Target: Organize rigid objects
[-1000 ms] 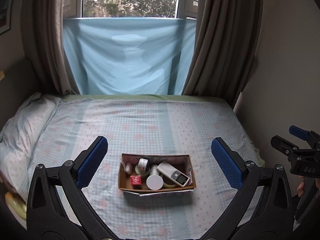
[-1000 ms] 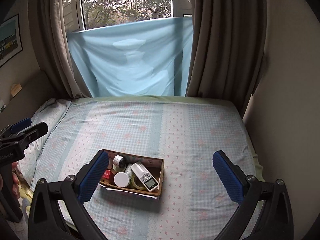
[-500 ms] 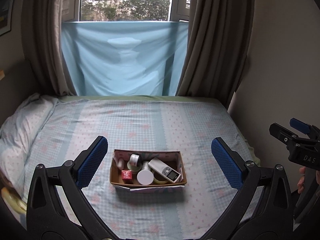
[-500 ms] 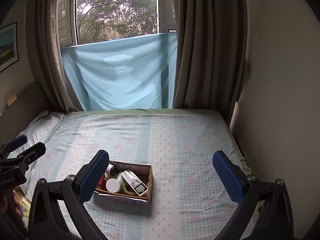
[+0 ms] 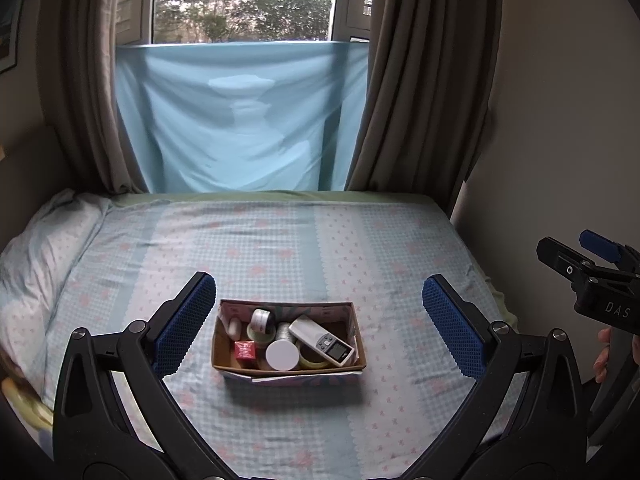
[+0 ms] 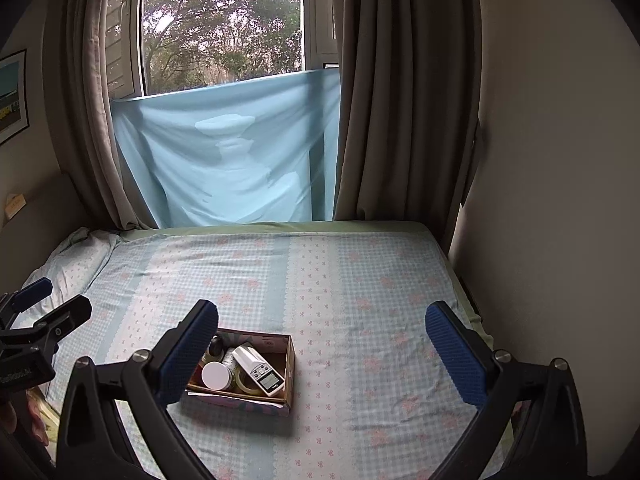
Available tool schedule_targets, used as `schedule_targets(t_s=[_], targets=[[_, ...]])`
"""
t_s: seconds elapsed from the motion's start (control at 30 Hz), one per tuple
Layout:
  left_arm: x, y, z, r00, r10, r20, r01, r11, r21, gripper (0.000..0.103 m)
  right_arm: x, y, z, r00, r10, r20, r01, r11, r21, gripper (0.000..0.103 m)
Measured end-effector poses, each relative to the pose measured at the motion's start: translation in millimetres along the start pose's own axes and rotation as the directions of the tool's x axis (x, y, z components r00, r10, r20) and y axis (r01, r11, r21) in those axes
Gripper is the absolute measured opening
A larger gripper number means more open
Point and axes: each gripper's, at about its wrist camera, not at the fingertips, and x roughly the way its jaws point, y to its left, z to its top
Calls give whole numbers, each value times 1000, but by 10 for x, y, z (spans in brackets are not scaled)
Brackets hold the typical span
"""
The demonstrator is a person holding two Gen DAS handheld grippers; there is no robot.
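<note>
A cardboard box (image 5: 356, 344) sits on the bed near its front edge; it also shows in the right wrist view (image 6: 291, 364). It holds a white remote-like meter (image 5: 322, 340), a white round lid (image 5: 282, 355), a small red box (image 5: 245, 349), tape rolls (image 5: 312, 360) and small jars (image 5: 261, 319). My left gripper (image 5: 318, 324) is open and empty, held back from the box with the box between its fingers. My right gripper (image 6: 322, 344) is open and empty, the box by its left finger (image 6: 188, 350).
The bed (image 5: 280, 240) has a blue checked sheet, with a pillow (image 5: 40, 256) at the left. A wall (image 6: 560, 200) runs along the right edge. Curtains (image 5: 420, 80) and a blue cloth (image 5: 240, 120) hang over the window behind.
Both grippers have pulled back and risen a little from the box, so it looks smaller and lower. Both stay open and empty.
</note>
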Motion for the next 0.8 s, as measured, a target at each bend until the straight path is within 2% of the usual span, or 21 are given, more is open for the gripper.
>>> schedule_targets(t_s=[0.8], targets=[[-8, -51, 21, 1000, -12, 12, 12, 1000, 1, 103, -37, -30, 58, 999, -37, 22, 37, 999, 6, 103]])
